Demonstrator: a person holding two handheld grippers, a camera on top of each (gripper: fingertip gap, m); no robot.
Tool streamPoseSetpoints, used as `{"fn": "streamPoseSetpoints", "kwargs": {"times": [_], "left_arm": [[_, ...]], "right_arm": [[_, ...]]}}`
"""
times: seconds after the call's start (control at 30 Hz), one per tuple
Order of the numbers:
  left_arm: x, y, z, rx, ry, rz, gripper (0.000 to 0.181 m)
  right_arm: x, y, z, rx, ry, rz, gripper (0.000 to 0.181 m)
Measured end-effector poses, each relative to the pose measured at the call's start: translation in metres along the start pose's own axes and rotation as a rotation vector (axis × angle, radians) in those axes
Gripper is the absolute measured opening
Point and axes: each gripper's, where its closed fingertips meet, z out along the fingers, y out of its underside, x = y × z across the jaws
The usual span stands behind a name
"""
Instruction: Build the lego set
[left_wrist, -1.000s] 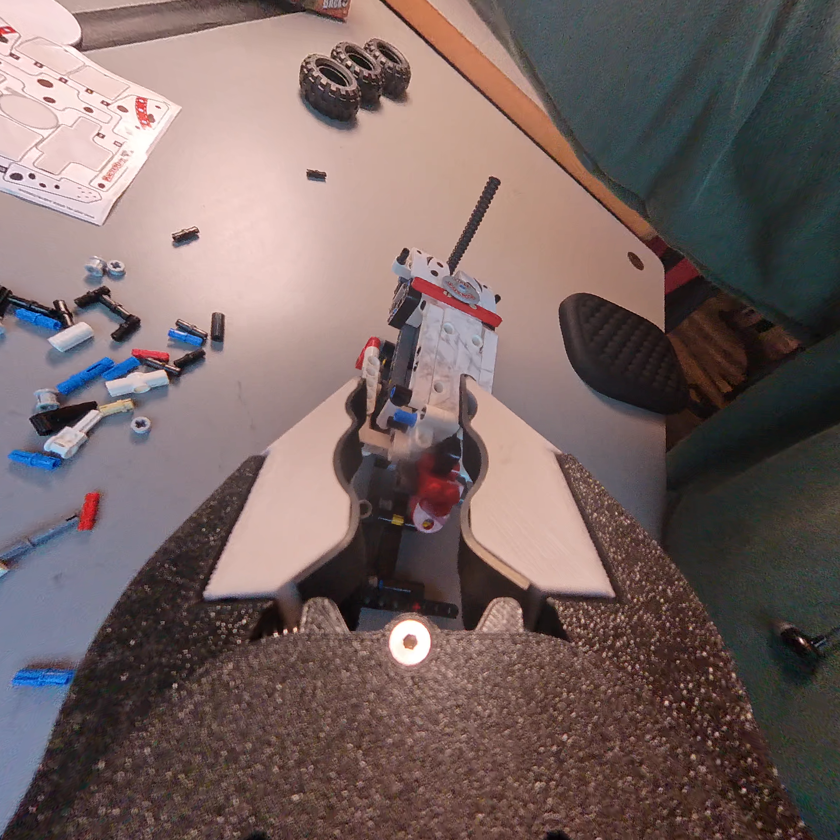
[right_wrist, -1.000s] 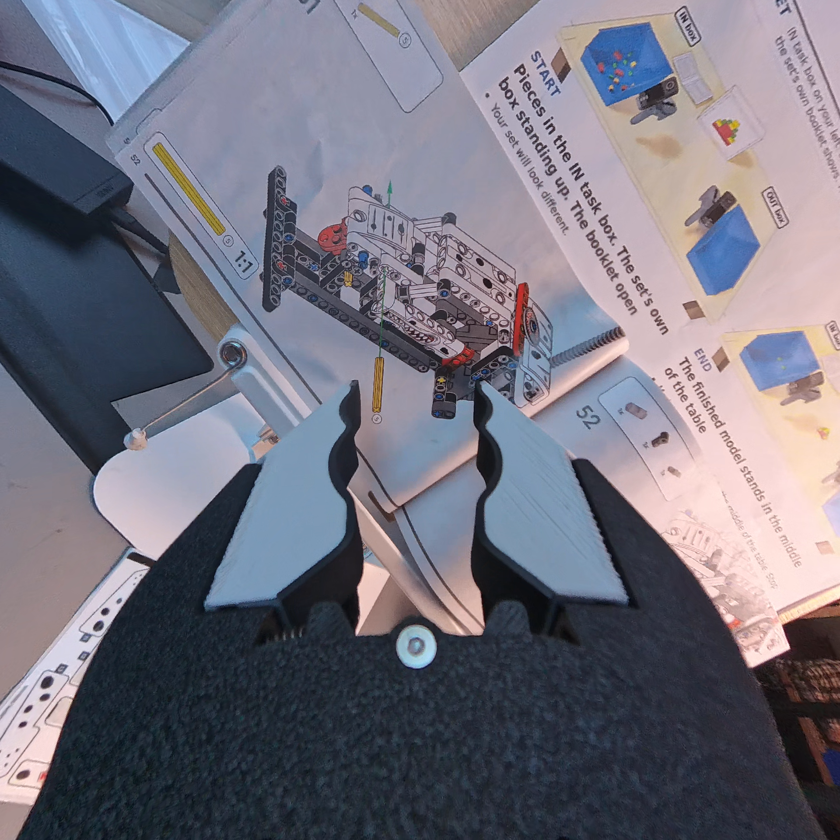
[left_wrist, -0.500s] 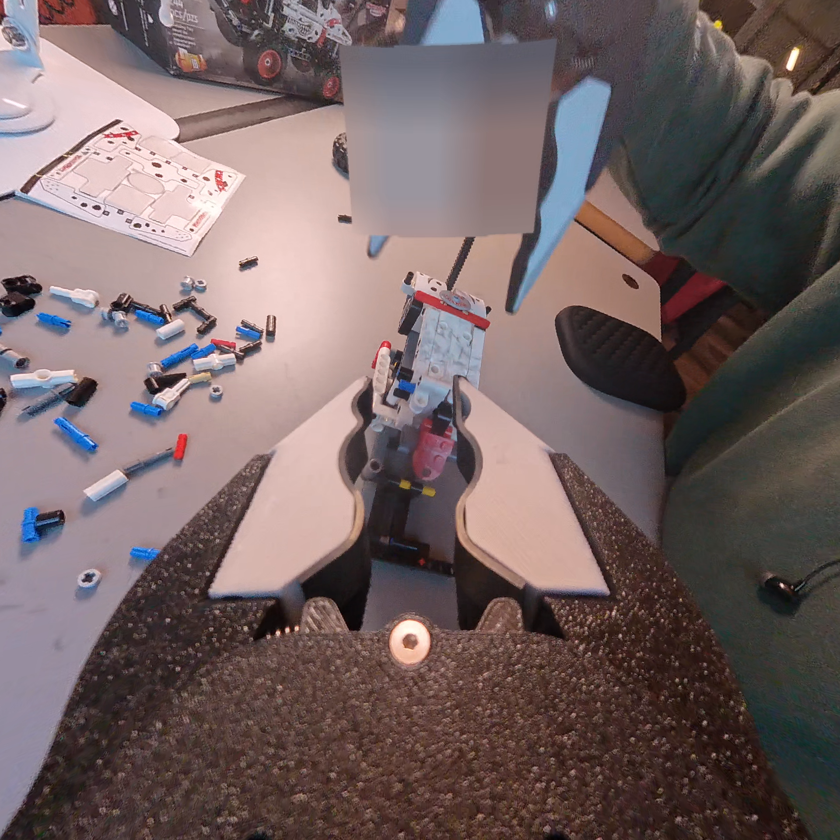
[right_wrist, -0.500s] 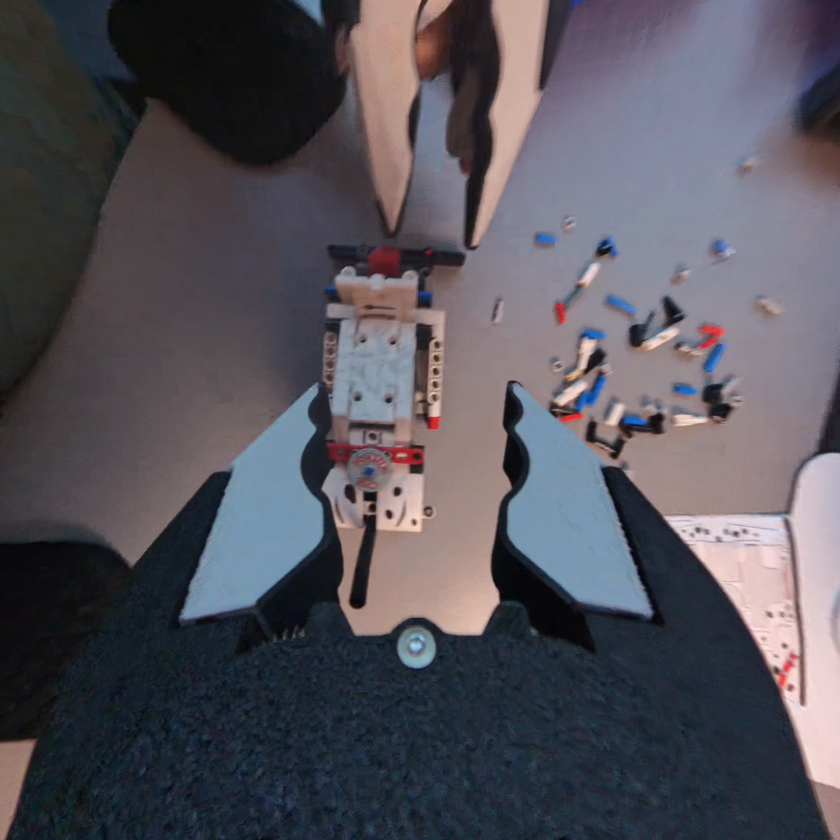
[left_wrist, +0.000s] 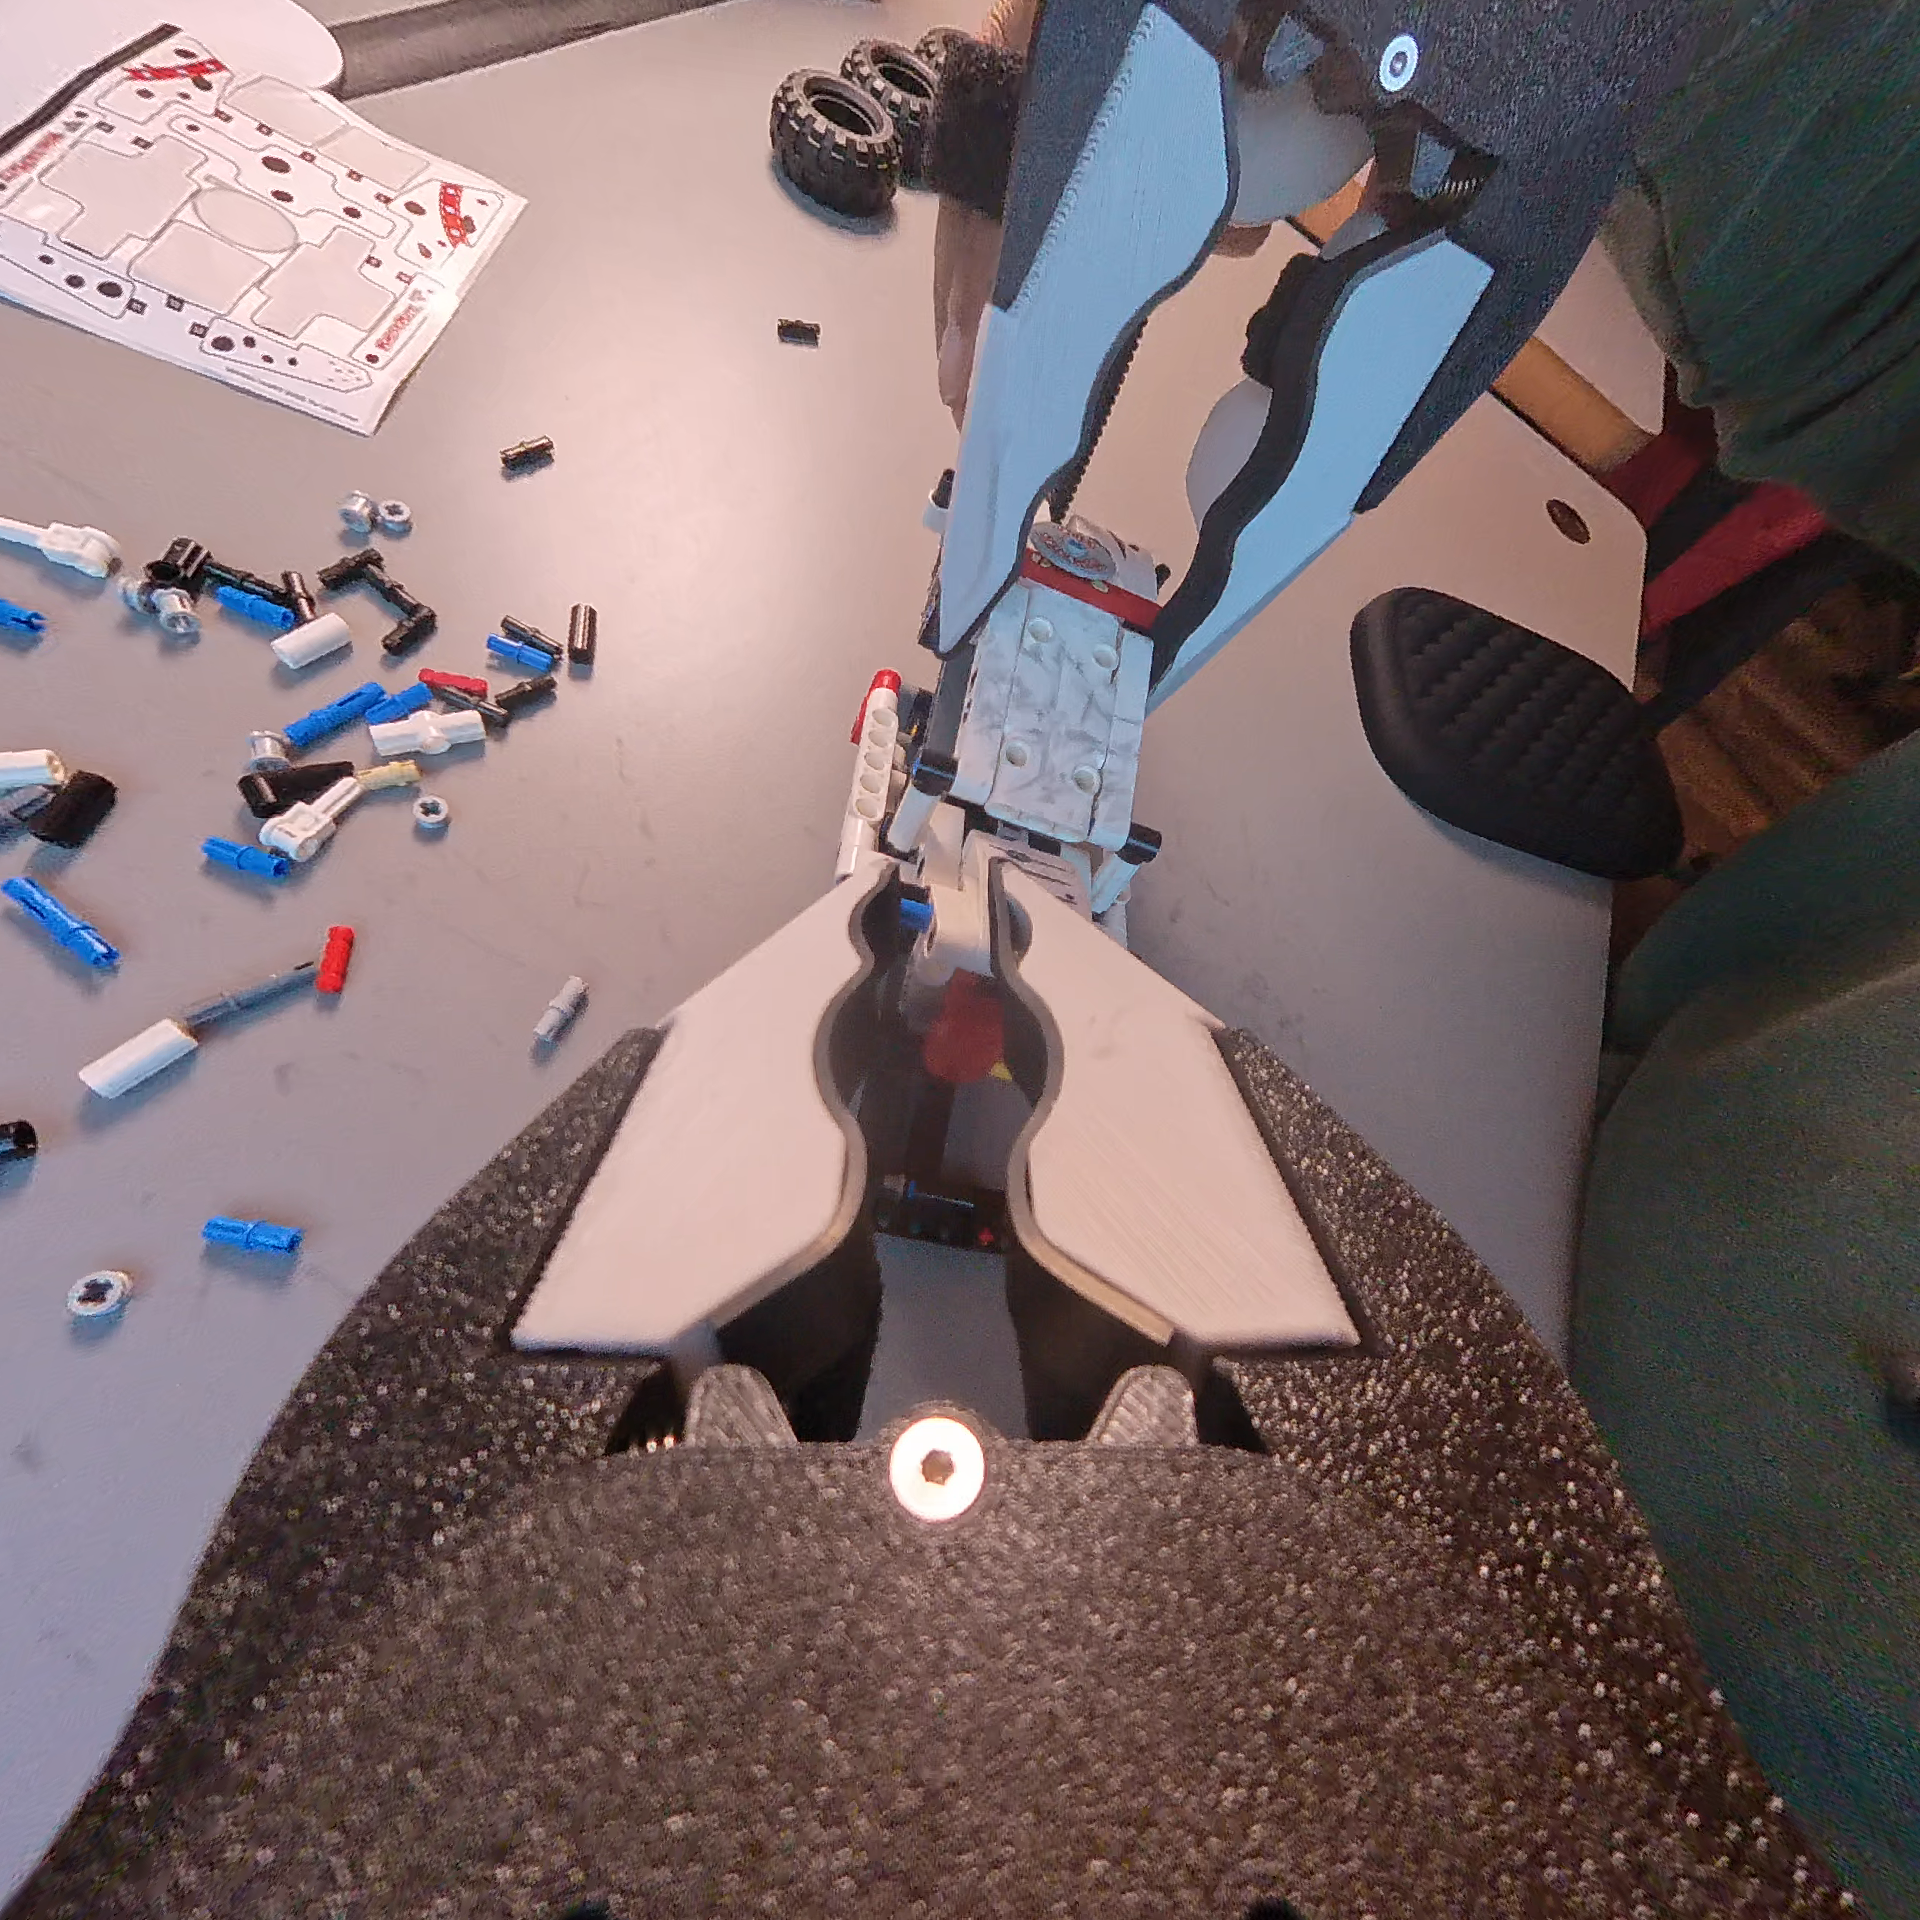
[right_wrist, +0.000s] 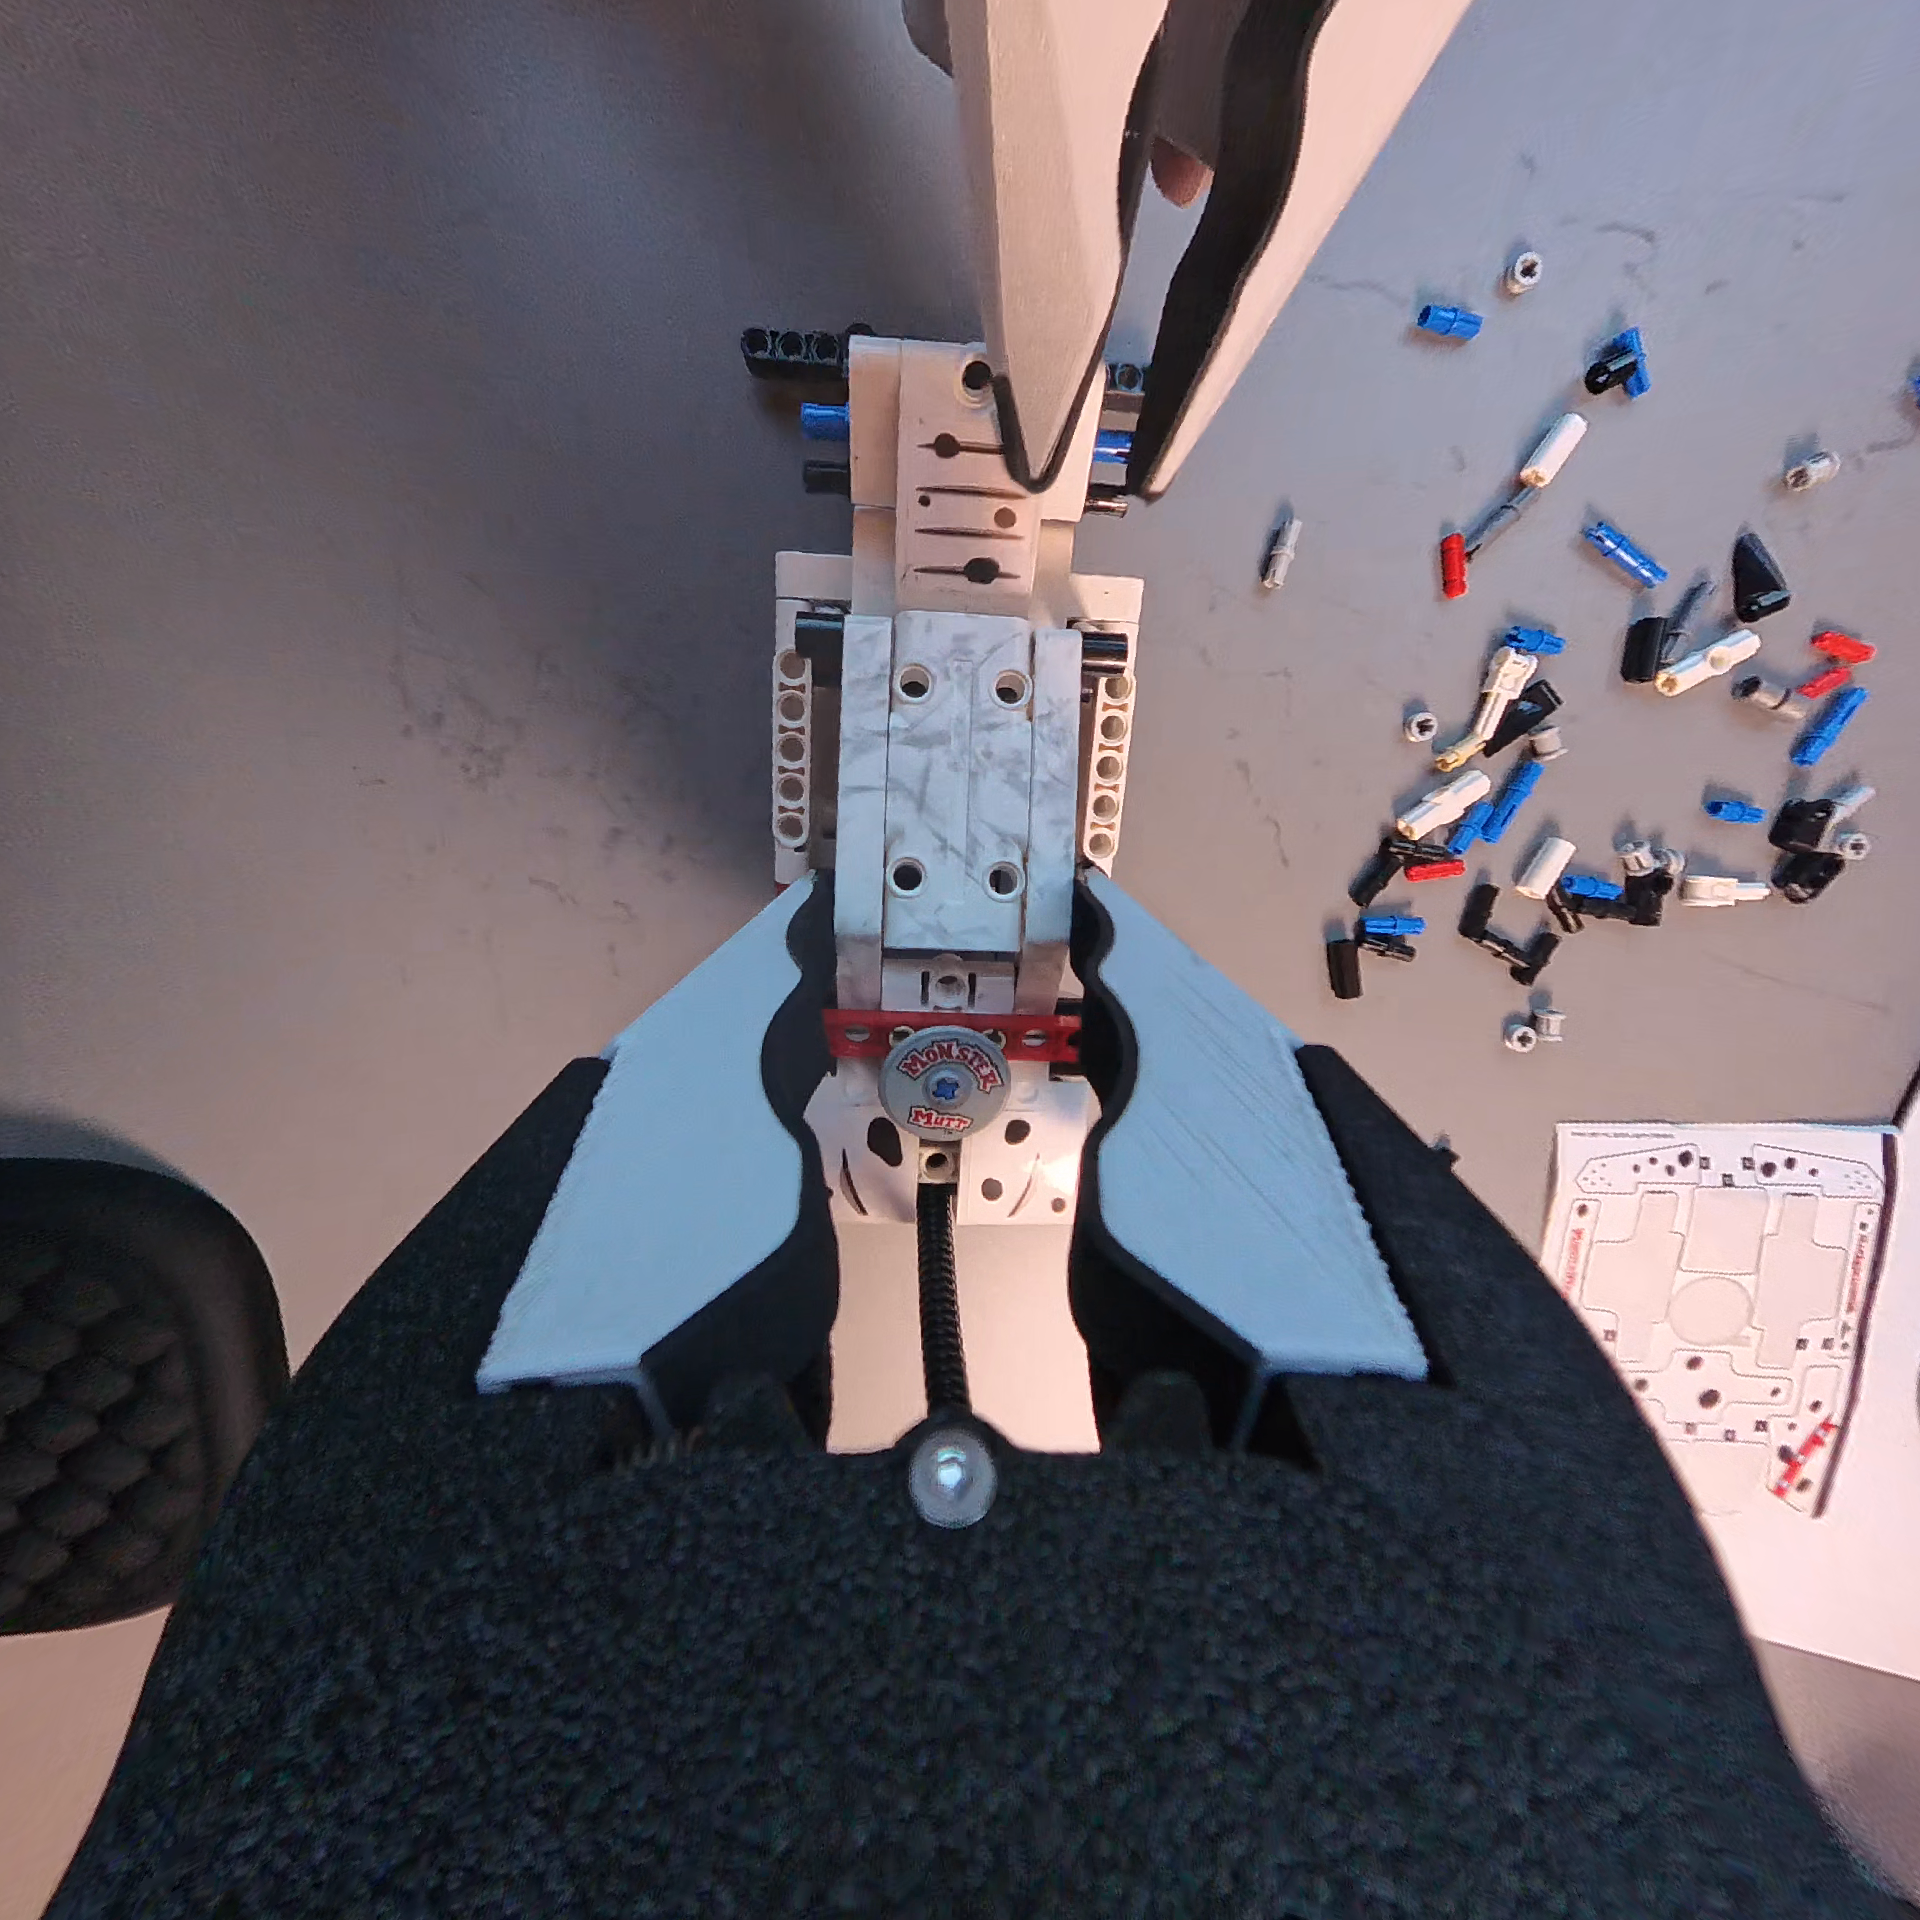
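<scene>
A partly built white lego model (right_wrist: 956, 769) lies flat on a grey table (left_wrist: 675, 582), and everything here is placed relative to it. The left gripper (left_wrist: 940, 894) has its jaws closed tight on the narrow white end of the model, where a red piece (left_wrist: 961, 1039) sits between its fingers (left_wrist: 748, 1091). The right gripper (right_wrist: 951, 904) meets the model from the opposite end, its jaws set wider and pressed against both sides of the body near a red bar with a round grey disc (right_wrist: 940, 1081). A black ribbed rod (right_wrist: 943, 1299) sticks out of that end, running back between the right gripper's fingers (right_wrist: 686, 1143). To one side of the model lies a scatter of small blue, black, white and red loose pieces (left_wrist: 343, 727). Beyond them is a white sticker sheet (left_wrist: 229, 218). Past the model's far end, in the left wrist view, stand 2 visible black tyres (left_wrist: 842, 135). A black textured pad (left_wrist: 1507, 727) sits on the side away from the pieces.
</scene>
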Motion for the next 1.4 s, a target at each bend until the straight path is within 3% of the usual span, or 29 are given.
{"fn": "streamPoseSetpoints", "kwargs": {"times": [0.43, 0.73, 0.93, 1.1, 1.27, 1.33, 1.4], "left_arm": [[-0.003, 0.012, -0.004, -0.019, -0.101, 0.092, 0.018], [0.008, 0.031, -0.013, -0.004, -0.074, 0.112, 0.035], [0.001, 0.042, 0.012, -0.052, -0.127, 0.217, 0.047], [-0.003, 0.038, 0.019, -0.069, -0.148, 0.259, 0.025], [-0.001, 0.035, 0.013, -0.057, -0.127, 0.271, 0.023], [-0.004, 0.029, 0.003, -0.030, -0.136, 0.270, 0.000], [-0.004, 0.024, -0.002, -0.014, -0.129, 0.271, 0.000]], "right_arm": [[0.003, 0.004, -0.002, 0.041, 0.010, 0.061, 0.044], [0.004, 0.007, -0.004, 0.041, 0.044, 0.080, 0.045], [0.005, 0.010, -0.005, 0.031, 0.030, 0.072, 0.044], [0.009, 0.018, -0.009, 0.015, 0.036, 0.086, 0.045], [0.009, 0.021, -0.010, 0.024, 0.032, 0.082, 0.045], [0.009, 0.024, -0.012, 0.012, 0.028, 0.077, 0.044], [0.010, 0.027, -0.013, -0.003, 0.026, 0.073, 0.044]]}}
